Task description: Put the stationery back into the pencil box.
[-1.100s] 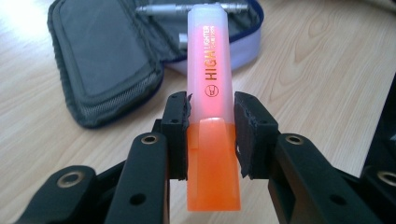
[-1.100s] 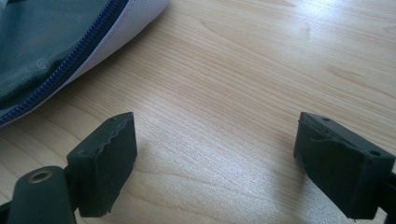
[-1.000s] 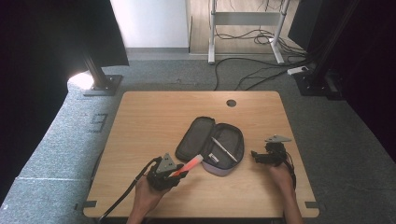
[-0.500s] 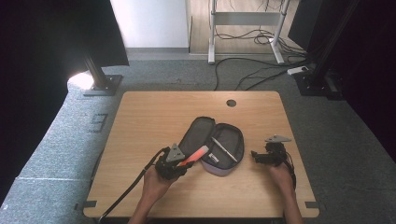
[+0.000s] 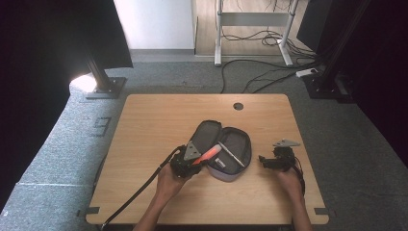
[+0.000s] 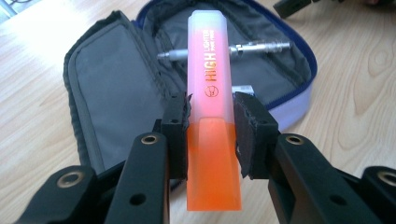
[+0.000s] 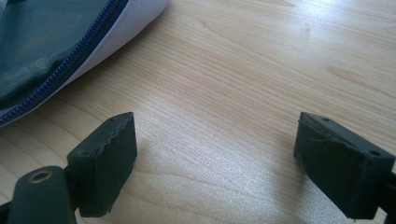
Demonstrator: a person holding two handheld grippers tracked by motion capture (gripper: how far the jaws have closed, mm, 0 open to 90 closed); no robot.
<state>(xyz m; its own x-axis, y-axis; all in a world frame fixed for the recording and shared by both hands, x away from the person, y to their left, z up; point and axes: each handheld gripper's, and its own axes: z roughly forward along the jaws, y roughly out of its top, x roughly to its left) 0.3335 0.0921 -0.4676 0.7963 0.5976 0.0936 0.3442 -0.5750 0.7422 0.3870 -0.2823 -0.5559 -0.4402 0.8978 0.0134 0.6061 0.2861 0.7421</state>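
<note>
From the high view, the left gripper (image 5: 192, 161) is hovering at the near left edge of the open pencil case (image 5: 225, 149), which is lying around the middle of the wooden counter (image 5: 154, 120); its fingers are clamping an orange highlighter (image 5: 208, 154) that is pointing up and to the right over the case's left flap. The right gripper (image 5: 274, 161) is sitting just right of the case, near the counter's right side, with the person's hand (image 5: 288, 180) behind it. In the left gripper view, the fingers (image 6: 180, 126) are pressing on both sides of the highlighter (image 6: 212, 107) about midway along it, where the orange body is meeting the frosted cap; the cap is reaching out over the open pencil case (image 6: 116, 93), in whose far half a silver pen (image 6: 261, 46) is lying. In the right gripper view, the fingers (image 7: 105, 163) are standing wide apart with nothing between them, low over bare counter (image 7: 233, 93), and the case's white wall with its blue zip (image 7: 70, 60) is showing at the far left.
</note>
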